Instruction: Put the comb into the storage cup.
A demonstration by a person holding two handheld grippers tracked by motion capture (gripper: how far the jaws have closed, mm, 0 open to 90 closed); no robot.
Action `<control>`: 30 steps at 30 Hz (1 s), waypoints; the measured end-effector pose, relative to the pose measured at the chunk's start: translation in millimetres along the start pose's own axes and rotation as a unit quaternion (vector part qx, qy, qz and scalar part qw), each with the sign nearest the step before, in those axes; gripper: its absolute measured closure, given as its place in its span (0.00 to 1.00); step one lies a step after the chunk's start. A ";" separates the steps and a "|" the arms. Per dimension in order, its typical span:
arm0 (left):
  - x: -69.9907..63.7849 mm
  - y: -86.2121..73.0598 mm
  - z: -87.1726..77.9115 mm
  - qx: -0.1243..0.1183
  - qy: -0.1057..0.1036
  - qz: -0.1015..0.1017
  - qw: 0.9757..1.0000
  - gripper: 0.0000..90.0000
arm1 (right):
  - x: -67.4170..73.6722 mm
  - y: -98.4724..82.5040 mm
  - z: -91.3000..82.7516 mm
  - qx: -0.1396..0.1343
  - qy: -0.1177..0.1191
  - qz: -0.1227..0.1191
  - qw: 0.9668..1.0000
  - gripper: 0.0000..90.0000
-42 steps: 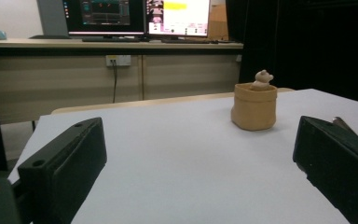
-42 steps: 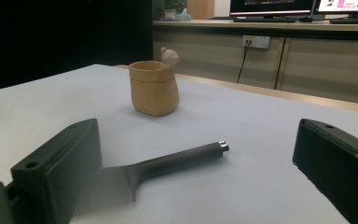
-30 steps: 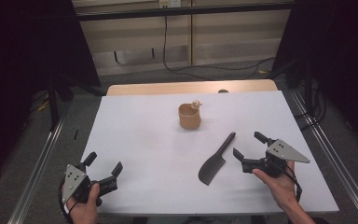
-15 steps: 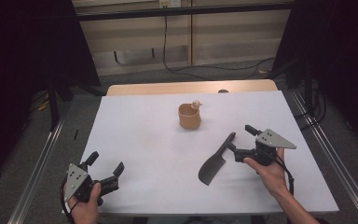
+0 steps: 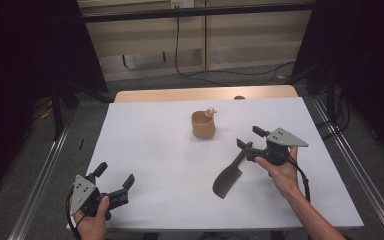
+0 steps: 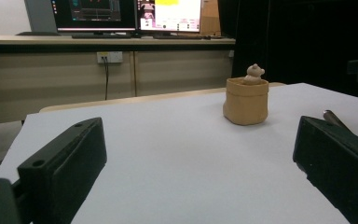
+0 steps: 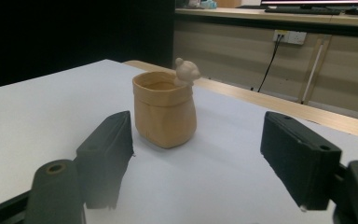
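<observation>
Right gripper (image 5: 249,138), jaws just narrowing, nothing between, sits at the handle of the black plastic cleaver (image 5: 228,176), centre-right; straddle it squarely before clamping.

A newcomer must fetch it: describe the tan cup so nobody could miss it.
On the white table, look toward the far edge, just right of centre. The tan cup stands upright there, apart from the black cleaver lying nearer; a small bear figure sits on its rim.

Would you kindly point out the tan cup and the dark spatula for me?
tan cup (image 5: 203,127), high view, on its front wall.
dark spatula (image 5: 227,181), high view, on its broad blade.
</observation>
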State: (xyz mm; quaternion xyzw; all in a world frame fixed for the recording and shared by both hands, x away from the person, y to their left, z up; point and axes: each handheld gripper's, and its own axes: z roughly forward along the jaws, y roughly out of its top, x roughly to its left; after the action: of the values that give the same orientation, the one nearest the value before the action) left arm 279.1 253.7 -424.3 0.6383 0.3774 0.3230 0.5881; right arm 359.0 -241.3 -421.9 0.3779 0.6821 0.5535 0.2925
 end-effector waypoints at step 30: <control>-0.5 1.3 -0.6 -0.008 -0.004 -0.007 1.000 0.03 | -12.0 10.8 10.4 0.067 0.050 0.018 0.996 1.00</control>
State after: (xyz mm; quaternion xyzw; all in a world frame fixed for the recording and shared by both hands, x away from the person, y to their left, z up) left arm 278.4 253.5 -423.0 0.6320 0.3770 0.3193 0.5971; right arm 376.1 -244.7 -413.8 0.3807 0.7243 0.5302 0.2221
